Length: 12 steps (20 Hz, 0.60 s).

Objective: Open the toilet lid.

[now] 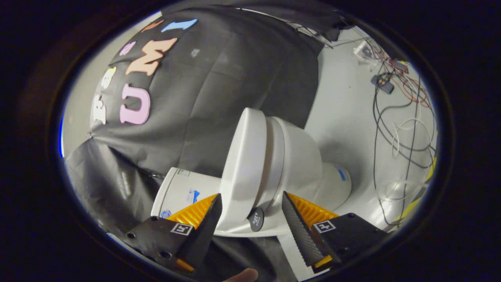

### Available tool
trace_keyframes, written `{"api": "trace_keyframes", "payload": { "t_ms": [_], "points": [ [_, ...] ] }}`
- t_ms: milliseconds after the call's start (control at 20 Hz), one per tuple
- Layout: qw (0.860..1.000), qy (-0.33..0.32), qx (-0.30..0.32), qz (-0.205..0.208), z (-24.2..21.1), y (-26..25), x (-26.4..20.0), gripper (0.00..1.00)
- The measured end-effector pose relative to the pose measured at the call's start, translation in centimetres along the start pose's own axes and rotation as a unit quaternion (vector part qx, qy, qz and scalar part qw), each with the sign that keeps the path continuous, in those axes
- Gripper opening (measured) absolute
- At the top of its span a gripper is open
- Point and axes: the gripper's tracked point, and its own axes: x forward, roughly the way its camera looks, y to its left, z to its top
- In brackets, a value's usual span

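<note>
A white toilet lies sideways in the gripper view, its white lid seen edge-on, with the seat and bowl beside it. A narrow gap between lid and seat widens away from the fingers. The tank, with small blue marks, sits beside the lid, just beyond one finger. My gripper is open, its fingers standing on either side of the near end of the lid and seat. One fingertip is close against the lid's outer face; the other stands apart from the bowl. A small black round cap sits between the fingers.
Black cloth hangs behind the toilet and lies under it. Beyond the bowl, a white surface carries loose cables and a small dark device. A yellow strip runs at its far side. A person's fingertip shows behind the gripper.
</note>
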Motion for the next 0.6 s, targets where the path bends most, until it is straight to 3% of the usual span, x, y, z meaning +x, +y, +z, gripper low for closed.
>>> {"api": "trace_keyframes", "payload": {
  "t_ms": [150,300,450,500,550,600],
  "points": [
    [0.998,0.039,0.033,-0.024,-2.2,-1.4,0.7,0.74],
    [0.996,0.080,0.044,-0.008,-4.1,-0.7,1.8,0.72],
    [0.995,0.096,0.031,-0.016,-5.1,-0.9,2.9,0.27],
    [0.995,0.097,0.037,-0.015,-5.3,-0.4,3.7,0.27],
    [0.995,0.096,0.025,-0.022,-5.0,-0.6,3.0,0.14],
    [0.995,0.094,0.023,-0.027,-4.9,-0.6,2.9,0.13]
  ]
}}
